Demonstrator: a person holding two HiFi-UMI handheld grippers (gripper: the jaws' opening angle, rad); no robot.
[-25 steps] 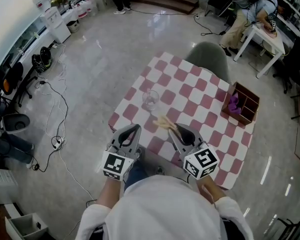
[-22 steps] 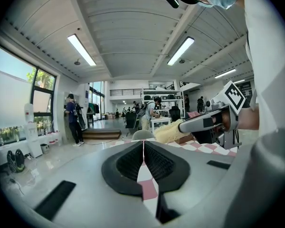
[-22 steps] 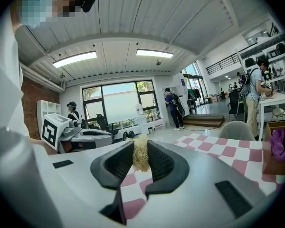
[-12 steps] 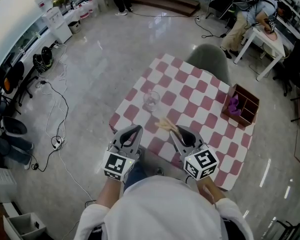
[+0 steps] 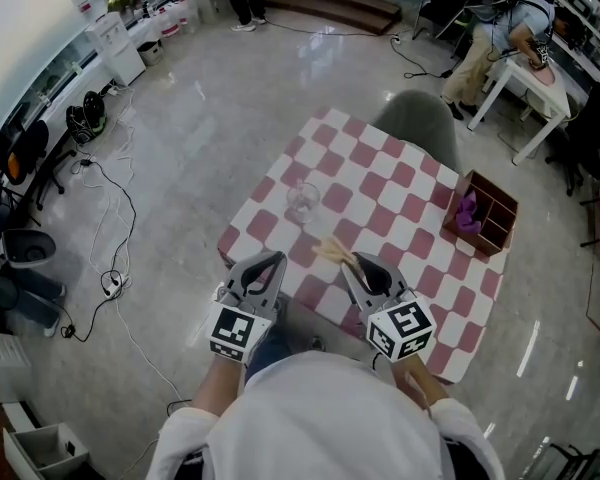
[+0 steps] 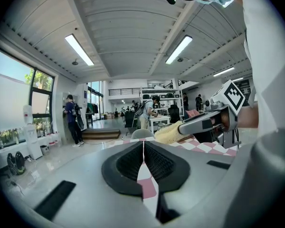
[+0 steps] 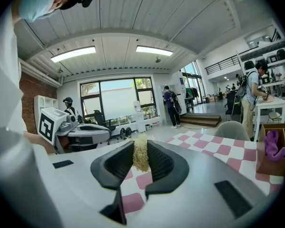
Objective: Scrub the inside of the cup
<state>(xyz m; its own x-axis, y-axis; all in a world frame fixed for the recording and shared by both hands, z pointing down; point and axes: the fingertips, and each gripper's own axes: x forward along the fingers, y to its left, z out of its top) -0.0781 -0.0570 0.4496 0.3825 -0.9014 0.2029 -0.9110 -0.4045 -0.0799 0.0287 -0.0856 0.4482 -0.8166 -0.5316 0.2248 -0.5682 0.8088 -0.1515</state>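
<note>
A clear glass cup (image 5: pixel 302 200) stands upright on the red-and-white checked table (image 5: pixel 400 193), towards its left side. My right gripper (image 5: pixel 353 265) hovers over the near table edge, shut on a straw-coloured scrubber (image 5: pixel 331 249) that sticks out towards the cup. Seen from the right gripper view, the scrubber (image 7: pixel 141 157) is pinched between the dark pads (image 7: pixel 162 162). My left gripper (image 5: pixel 268 260) is held beside it at the table's near-left edge, shut with nothing in it. In the left gripper view its pads (image 6: pixel 129 163) meet. Both grippers are well short of the cup.
A brown wooden compartment box (image 5: pixel 491 214) with a purple cloth (image 5: pixel 467 209) sits at the table's right edge. A grey chair (image 5: pixel 417 118) stands at the far side. Cables (image 5: pixel 113 230) trail over the floor to the left. People work at desks (image 5: pixel 525 66) far off.
</note>
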